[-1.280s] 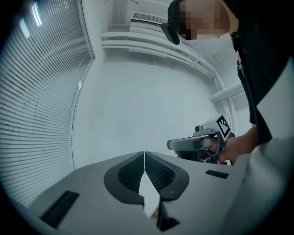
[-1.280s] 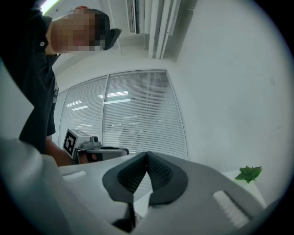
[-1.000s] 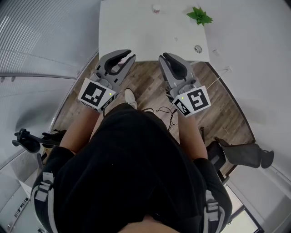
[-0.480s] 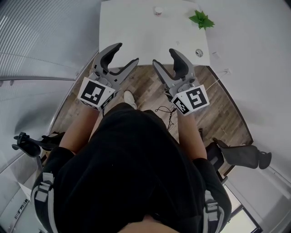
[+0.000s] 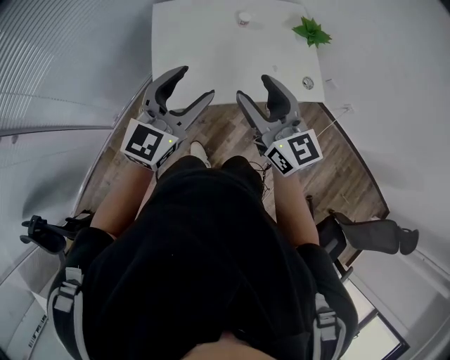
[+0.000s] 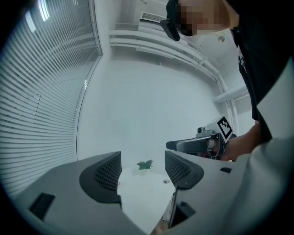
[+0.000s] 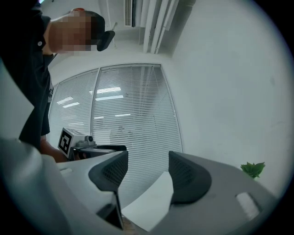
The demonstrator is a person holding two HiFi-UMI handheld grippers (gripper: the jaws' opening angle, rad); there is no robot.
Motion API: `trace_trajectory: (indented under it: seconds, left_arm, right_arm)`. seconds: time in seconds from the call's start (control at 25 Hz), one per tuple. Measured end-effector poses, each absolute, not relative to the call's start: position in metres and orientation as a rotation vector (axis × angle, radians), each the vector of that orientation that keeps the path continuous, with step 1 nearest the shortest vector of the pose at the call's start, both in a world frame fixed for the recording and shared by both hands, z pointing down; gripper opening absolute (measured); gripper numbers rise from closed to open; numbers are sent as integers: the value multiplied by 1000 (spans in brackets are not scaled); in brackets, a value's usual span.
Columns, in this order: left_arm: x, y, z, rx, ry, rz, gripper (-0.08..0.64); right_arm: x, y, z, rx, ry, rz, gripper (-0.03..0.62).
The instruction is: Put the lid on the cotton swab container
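Note:
A small white cotton swab container stands near the far edge of the white table. A small round disc lies at the table's near right corner. Both grippers hang in the air short of the table's near edge, over the wooden floor. The jaws of my left gripper are opening wide, with nothing between them. My right gripper is open and empty too. Each gripper shows in the other's view, the right gripper and the left gripper.
A green plant sits at the table's far right corner. Window blinds run along the left, a white wall on the right. Office chairs stand behind the person on both sides.
Both grippers went from shut to wide open over the last second. They also moved slightly forward toward the table.

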State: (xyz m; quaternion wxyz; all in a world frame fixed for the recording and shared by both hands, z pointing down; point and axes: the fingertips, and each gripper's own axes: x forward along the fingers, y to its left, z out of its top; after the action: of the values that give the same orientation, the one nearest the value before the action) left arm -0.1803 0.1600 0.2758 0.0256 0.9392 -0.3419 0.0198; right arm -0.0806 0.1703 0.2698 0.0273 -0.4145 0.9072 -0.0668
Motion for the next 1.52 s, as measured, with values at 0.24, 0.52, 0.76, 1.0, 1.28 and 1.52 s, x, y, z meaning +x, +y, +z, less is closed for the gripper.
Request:
trace_trajectory:
  seconds: [0.24,0.52,0.76,1.0,1.28,1.52]
  left_arm:
    - [-187,151,282,2897,-1048,76,288]
    - [-182,141,284,2904,-1045,93,288]
    - [-172,121,282,2895,-1078,91,288]
    - [-133,69,288,2883,-1092,125,288]
    - [-109,44,281,2857,-1153,117,288]
    - [-70,1,281,2828,-1208,121,288]
  right_arm:
    - [-83,164,277,-1298,2784,-240,273]
    - [-76,149,281,-1292,2773,-254,273]
    - [-59,127,274,-1278,2750,-250,272]
    - [-16,72,277,-1277,2754,-262,272]
    - [10,43,266,-1222,2789,-236,272]
    - [48,-4,265,-1167,2823,-253,270]
